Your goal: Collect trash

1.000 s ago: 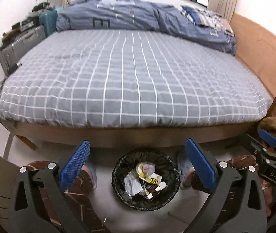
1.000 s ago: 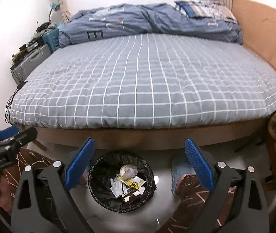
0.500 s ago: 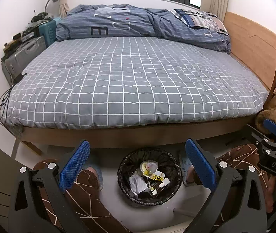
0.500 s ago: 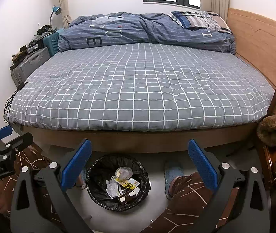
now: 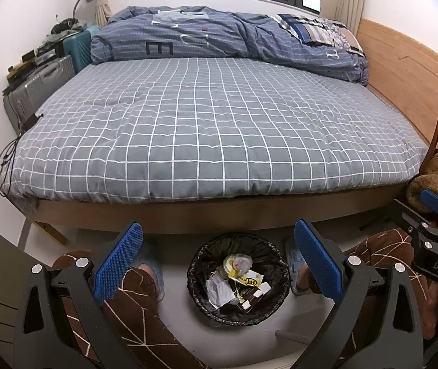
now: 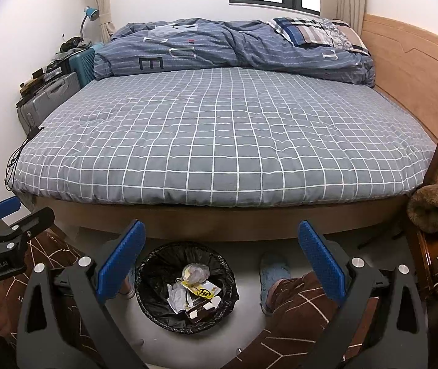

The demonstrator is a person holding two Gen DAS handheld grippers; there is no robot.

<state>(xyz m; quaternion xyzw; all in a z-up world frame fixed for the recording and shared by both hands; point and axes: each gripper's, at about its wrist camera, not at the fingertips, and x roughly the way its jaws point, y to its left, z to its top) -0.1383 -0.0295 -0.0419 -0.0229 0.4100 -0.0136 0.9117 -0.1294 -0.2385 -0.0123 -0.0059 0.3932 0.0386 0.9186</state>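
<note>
Both grippers' ribbed blue fingers (image 5: 120,264) (image 6: 322,264) gape wide (empty) above the round black-lined bin (image 5: 239,279).

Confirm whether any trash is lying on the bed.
No: the bed shows only its checked cover and a rumpled duvet.

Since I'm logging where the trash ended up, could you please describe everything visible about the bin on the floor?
The bin is round and dark, lined with a glossy black bag folded over its rim. It stands upright on the pale floor just in front of the bed frame, between the person's slippered feet. Inside lie crumpled white paper, a yellow wrapper with black print, a clear plastic wad and small white scraps. Nothing is seen touching it from above.
</note>
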